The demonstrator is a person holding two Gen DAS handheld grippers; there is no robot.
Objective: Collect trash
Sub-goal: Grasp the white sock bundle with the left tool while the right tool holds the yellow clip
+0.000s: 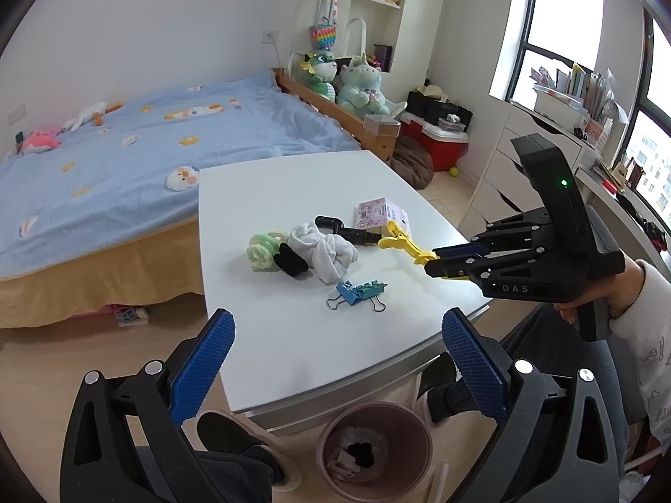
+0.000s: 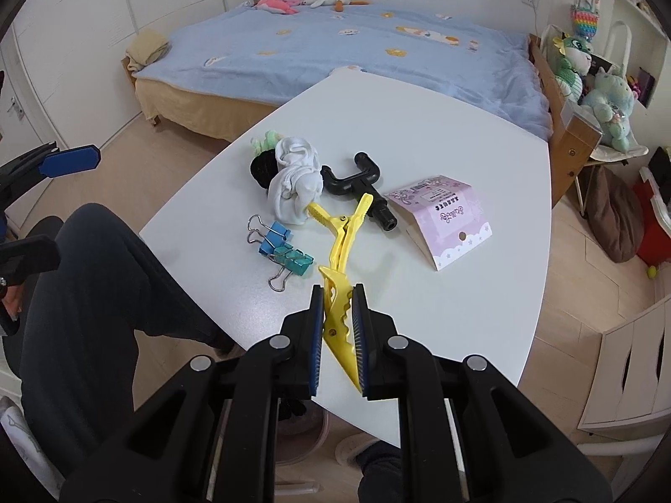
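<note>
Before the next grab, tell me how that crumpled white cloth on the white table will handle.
The crumpled white cloth looks soft, so it will probably sag and unfold when lifted. It seems light and shouldn't roll. It touches the black fuzzy ball, which might drag along.

The yellow hair clip (image 2: 340, 266), long and toothed, is tilted above the white table (image 2: 461, 293), mouth end lowest.
</note>
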